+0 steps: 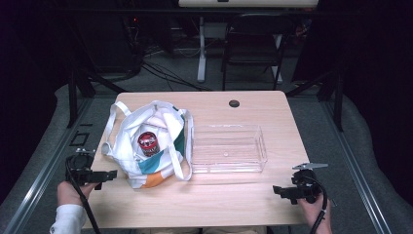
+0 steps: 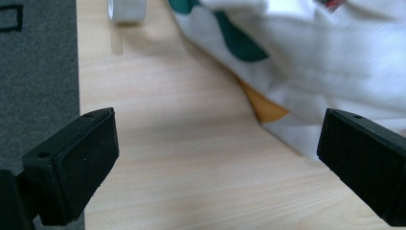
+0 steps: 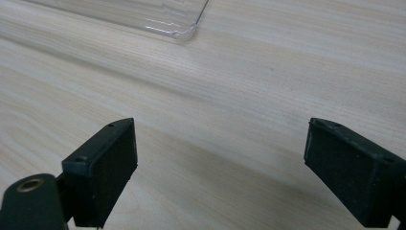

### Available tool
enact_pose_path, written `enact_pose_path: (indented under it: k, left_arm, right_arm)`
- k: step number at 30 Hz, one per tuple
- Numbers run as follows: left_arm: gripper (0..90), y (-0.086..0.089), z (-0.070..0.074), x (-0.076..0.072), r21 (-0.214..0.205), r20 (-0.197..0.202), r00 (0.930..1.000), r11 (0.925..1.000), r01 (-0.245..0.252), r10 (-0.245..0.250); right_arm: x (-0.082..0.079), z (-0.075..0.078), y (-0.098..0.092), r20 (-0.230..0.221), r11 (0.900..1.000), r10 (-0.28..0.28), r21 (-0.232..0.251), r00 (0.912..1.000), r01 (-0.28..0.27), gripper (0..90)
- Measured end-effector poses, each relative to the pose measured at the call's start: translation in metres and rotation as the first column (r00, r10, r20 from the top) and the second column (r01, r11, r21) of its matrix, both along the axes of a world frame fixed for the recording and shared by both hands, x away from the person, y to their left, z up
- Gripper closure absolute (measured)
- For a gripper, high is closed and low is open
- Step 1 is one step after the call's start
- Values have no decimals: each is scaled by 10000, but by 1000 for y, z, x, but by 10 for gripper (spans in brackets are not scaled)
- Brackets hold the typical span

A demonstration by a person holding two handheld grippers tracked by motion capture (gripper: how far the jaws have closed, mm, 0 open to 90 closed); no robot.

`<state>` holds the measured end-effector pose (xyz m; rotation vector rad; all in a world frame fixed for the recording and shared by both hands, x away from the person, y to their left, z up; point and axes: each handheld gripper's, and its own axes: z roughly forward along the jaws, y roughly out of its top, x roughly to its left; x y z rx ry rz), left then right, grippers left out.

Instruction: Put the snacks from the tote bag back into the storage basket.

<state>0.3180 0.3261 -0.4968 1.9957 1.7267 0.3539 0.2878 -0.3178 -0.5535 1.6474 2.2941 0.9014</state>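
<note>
A white tote bag [image 1: 151, 146] with green and orange patches lies on the left half of the wooden table [image 1: 243, 195]; a red-lidded can [image 1: 147, 142] shows in its open mouth. To its right stands an empty clear plastic tray [image 1: 227, 148]. My left gripper [image 1: 111, 174] rests at the table's left edge, open, its jaws pointing at the bag [image 2: 311, 62]. My right gripper [image 1: 279, 190] sits near the front right corner, open over bare wood, with the tray's corner [image 3: 184, 29] ahead of it.
A small black round cap [image 1: 234, 103] sits in the tabletop near the far edge. A loop of the bag's white strap [image 2: 127, 10] lies on the wood. Grey floor [image 2: 33, 72] drops off left of the table. A folding chair [image 1: 253, 44] stands behind.
</note>
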Motion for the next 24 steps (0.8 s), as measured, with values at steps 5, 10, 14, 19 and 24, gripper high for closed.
enact_pose_path:
  k: [5, 10, 14, 19, 24]
  left_arm:
    - [15, -7, 24, 7, -171, 586, 9981, 9997, 201, -191]
    - [13, -18, 38, 21, -239, 828, 9959, 9990, 390, -369]
    - [9, -29, 45, 36, -48, 911, 9941, 9982, 595, -588]
    - [4, -43, 47, 51, -18, 923, 9925, 9968, 805, -800]
    - [3, -57, 46, 65, 63, 767, 9920, 9950, 997, -999]
  right_arm:
    - [1, -1, -1, -23, 9999, -99, 28, 9999, 99, 108]
    - [1, -2, -1, -68, 9999, -117, 22, 9999, 117, 108]
    - [1, -2, -3, -94, 9998, -162, 73, 9998, 163, 109]
    - [1, -2, -4, -66, 9997, -244, 93, 9997, 245, 111]
    - [1, -2, -4, -105, 9997, -207, 109, 9997, 208, 112]
